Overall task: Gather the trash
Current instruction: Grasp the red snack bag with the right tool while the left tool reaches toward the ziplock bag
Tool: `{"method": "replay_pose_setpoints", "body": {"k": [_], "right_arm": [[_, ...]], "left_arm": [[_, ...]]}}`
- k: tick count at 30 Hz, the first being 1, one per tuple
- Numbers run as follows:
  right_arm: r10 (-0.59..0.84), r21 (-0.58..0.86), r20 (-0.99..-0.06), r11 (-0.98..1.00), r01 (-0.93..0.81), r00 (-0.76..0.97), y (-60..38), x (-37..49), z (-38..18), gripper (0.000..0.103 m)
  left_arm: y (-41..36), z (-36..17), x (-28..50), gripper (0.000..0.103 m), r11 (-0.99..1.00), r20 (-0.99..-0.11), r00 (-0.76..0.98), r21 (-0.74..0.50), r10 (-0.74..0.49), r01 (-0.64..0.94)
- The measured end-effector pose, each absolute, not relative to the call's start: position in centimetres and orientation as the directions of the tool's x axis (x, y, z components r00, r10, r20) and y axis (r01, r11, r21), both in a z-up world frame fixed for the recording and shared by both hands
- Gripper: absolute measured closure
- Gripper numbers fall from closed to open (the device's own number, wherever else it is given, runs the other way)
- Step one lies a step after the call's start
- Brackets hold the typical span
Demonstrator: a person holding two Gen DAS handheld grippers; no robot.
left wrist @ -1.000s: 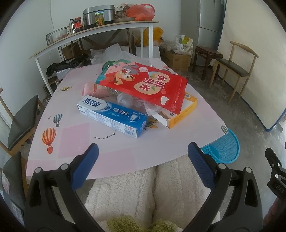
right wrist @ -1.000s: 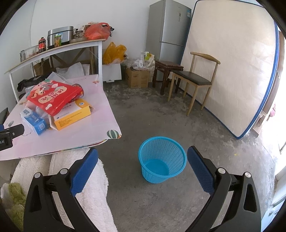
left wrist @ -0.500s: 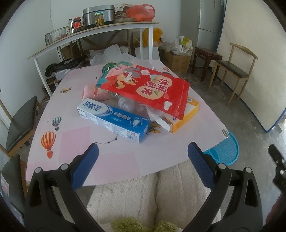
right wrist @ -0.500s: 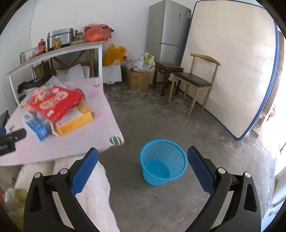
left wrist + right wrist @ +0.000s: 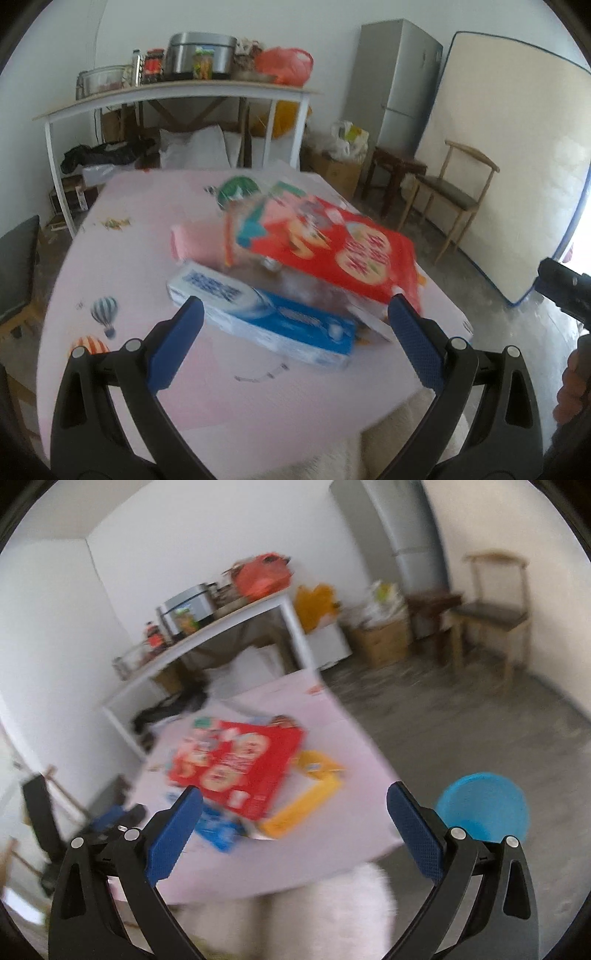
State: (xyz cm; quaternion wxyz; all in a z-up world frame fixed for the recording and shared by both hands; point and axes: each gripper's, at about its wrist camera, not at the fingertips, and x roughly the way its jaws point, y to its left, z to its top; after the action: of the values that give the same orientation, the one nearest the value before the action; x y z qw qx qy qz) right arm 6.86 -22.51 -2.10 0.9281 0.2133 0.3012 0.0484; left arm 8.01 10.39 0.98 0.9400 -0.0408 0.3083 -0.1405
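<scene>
A pile of trash lies on the pink table (image 5: pixel 129 258): a blue and white toothpaste box (image 5: pixel 266 317), a red snack bag (image 5: pixel 332 247) over a clear plastic bottle (image 5: pixel 295 284), and a pink roll (image 5: pixel 184 240). My left gripper (image 5: pixel 295 343) is open and empty just in front of the toothpaste box. My right gripper (image 5: pixel 293 830) is open and empty, above the table's near edge, facing the red bag (image 5: pixel 240 764) and a yellow box (image 5: pixel 314 797). A blue mesh basket (image 5: pixel 484 805) stands on the floor at the right.
A white shelf table (image 5: pixel 177 96) with pots and jars stands behind. A fridge (image 5: pixel 399 81), a wooden chair (image 5: pixel 454 195), a stool and a leaning mattress (image 5: pixel 509 166) are on the right. White fluffy fabric (image 5: pixel 314 915) lies below both grippers.
Both grippers have moved forward toward the pile. The right gripper has swung left from the basket to face the table. Both stay open.
</scene>
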Motion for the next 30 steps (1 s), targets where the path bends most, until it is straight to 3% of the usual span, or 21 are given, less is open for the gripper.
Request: {"method": "replay_pose_setpoints", "body": {"k": [4,9,15,19,23,26,28,30], "right_arm": [[0.233,0.341,-0.544,0.939,-0.042,0.806,-19.0,9.9,-1.3,0.006],[0.092,-0.042,-0.536,0.99,-0.135,0.839,-10.4,11.4,-1.4,0.006],[-0.097,-0.458,-0.482,0.875,-0.156,0.871,-1.4,13.2,-4.0,0.013],[-0.225,-0.641,-0.452,0.755,-0.139,0.863,1.7,15.0,-6.7,0.029],[-0.299,-0.717,-0.412,0.69,-0.103,0.861,3.0,15.6,-7.9,0.041],[-0.336,-0.743,-0.4,0.664,-0.087,0.853,3.4,15.9,-8.3,0.064],[-0.349,-0.743,-0.403,0.664,-0.08,0.846,3.3,16.1,-8.3,0.08],[-0.348,-0.734,-0.409,0.675,-0.077,0.844,3.2,16.1,-8.1,0.09]], "left_arm": [[12.3,0.8,9.1,0.007,0.959,-0.563,0.777,-0.182,-0.282,0.216],[15.6,0.0,10.5,0.007,0.975,-0.6,0.772,-0.187,-0.209,0.119],[19.5,-0.6,11.4,0.007,0.983,-0.62,0.775,-0.185,-0.123,0.008],[20.7,-0.9,12.1,0.007,0.975,-0.618,0.772,-0.222,-0.145,0.005],[21.9,-2.3,14.0,0.013,0.927,-0.64,0.716,-0.373,-0.277,0.025],[22.4,-4.0,15.7,0.021,0.877,-0.657,0.654,-0.481,-0.374,0.018],[22.3,-4.7,16.4,0.024,0.865,-0.665,0.633,-0.501,-0.397,0.016],[21.9,-5.1,16.8,0.025,0.869,-0.666,0.628,-0.494,-0.402,0.032]]}}
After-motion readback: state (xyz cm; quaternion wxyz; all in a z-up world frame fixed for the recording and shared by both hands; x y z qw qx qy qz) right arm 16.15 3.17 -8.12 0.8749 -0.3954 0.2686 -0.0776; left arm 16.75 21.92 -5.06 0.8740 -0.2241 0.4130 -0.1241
